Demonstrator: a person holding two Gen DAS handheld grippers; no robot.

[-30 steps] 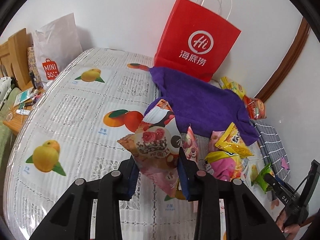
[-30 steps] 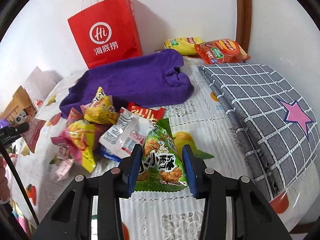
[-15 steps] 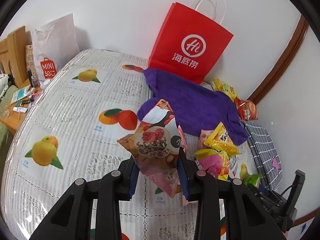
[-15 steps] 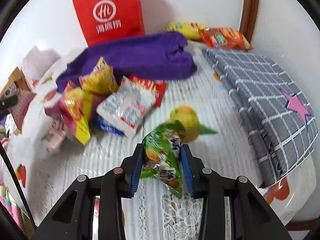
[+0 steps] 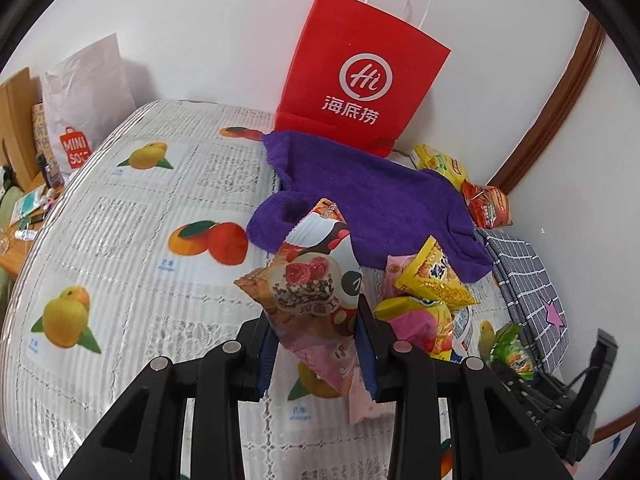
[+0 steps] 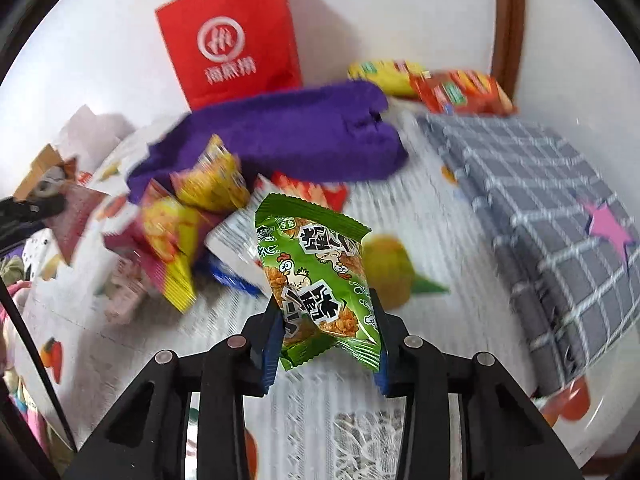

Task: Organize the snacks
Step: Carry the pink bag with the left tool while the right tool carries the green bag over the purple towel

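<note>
My left gripper (image 5: 316, 344) is shut on a pink and brown snack packet (image 5: 312, 292) and holds it above the tablecloth. My right gripper (image 6: 326, 328) is shut on a green snack packet (image 6: 316, 276) with a cartoon chicken, lifted off the table; it also shows in the left wrist view (image 5: 510, 350). A pile of loose snacks lies in front of a purple towel (image 5: 376, 204): a yellow packet (image 5: 434, 276), a pink and yellow packet (image 5: 416, 324), and a white packet (image 6: 236, 252). The right view is blurred.
A red paper bag (image 5: 360, 88) stands against the wall behind the towel. A yellow packet (image 5: 440, 164) and a red packet (image 5: 486, 208) lie in the back corner. A grey checked cloth (image 6: 536, 200) lies at the right. A white MINISO bag (image 5: 80, 112) stands far left.
My right gripper has closed on the green packet and lifted it off the table, turning it upright. My left gripper has kept its packet and drifted slightly.
</note>
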